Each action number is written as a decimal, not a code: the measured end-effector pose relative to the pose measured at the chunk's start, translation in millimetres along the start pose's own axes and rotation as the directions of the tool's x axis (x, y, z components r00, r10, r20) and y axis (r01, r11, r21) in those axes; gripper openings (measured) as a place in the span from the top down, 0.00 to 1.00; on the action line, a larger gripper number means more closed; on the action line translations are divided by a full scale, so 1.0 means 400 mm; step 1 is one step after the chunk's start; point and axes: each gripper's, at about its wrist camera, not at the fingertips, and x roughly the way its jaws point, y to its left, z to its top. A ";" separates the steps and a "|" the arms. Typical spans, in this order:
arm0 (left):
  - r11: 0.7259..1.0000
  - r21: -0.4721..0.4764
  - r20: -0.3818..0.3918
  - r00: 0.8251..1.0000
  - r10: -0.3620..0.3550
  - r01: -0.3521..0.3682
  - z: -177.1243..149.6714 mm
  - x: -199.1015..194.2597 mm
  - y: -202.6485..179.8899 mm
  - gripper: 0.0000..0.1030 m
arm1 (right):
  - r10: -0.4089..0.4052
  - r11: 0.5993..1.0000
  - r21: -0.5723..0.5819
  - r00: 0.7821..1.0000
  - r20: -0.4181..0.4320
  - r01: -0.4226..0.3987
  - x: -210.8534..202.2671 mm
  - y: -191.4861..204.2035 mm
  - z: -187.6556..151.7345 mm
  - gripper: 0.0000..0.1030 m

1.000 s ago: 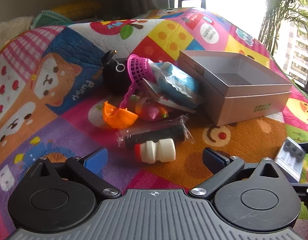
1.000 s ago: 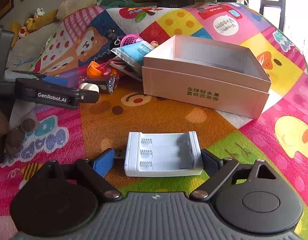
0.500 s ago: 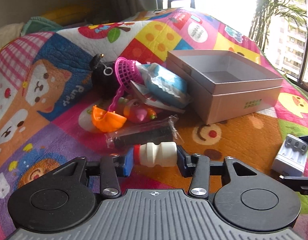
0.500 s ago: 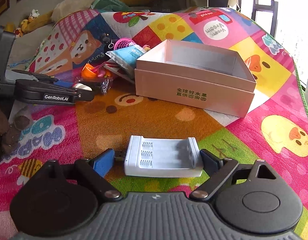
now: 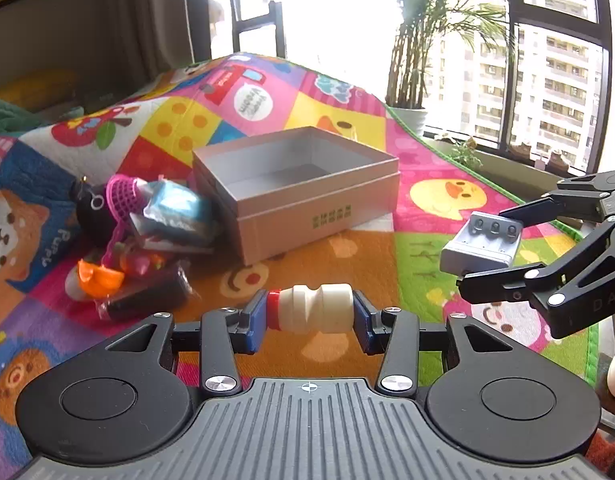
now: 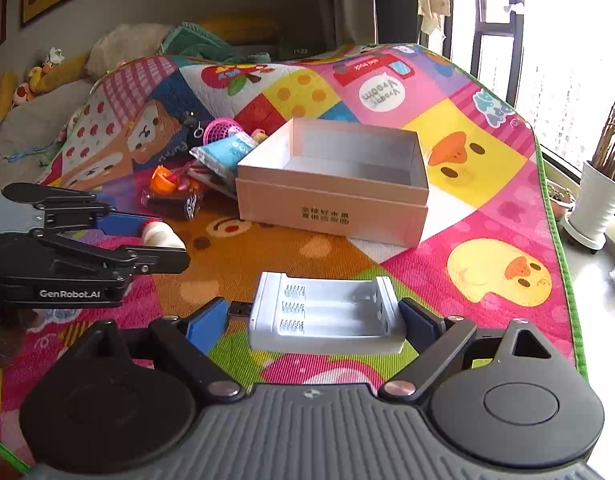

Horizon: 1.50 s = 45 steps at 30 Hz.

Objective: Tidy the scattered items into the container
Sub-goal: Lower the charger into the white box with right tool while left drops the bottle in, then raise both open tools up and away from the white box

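Note:
My left gripper is shut on a small cream bottle with a red cap and holds it above the mat; it also shows in the right wrist view. My right gripper is shut on a white battery charger and holds it off the mat, seen also in the left wrist view. The open pink cardboard box stands empty ahead of both grippers. Scattered items lie left of the box: a blue packet, a pink net basket, an orange cup, a black wrapped tube.
A colourful play mat covers the surface, its green edge at the right. A potted plant stands on the floor beyond that edge. Cushions and soft toys lie at the back left.
My left gripper closed on the cream bottle and lifted it off the mat. My right gripper lifted the battery charger. Both moved up and toward the box.

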 end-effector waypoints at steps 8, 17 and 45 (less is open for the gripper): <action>0.996 -0.011 0.171 0.982 0.085 -0.084 0.200 0.144 0.071 0.53 | -0.021 0.999 0.041 0.974 0.224 0.013 0.050 -0.079 0.242 0.12; 0.981 -0.155 0.166 0.975 0.146 -0.121 0.162 0.184 0.186 0.05 | -0.079 0.996 0.067 0.956 0.282 0.062 0.244 -0.132 0.335 0.00; 0.531 -0.732 0.176 0.871 -0.458 0.427 -0.091 -0.026 0.153 0.00 | -0.511 0.840 0.478 0.669 0.539 0.257 -0.109 -0.010 0.483 0.00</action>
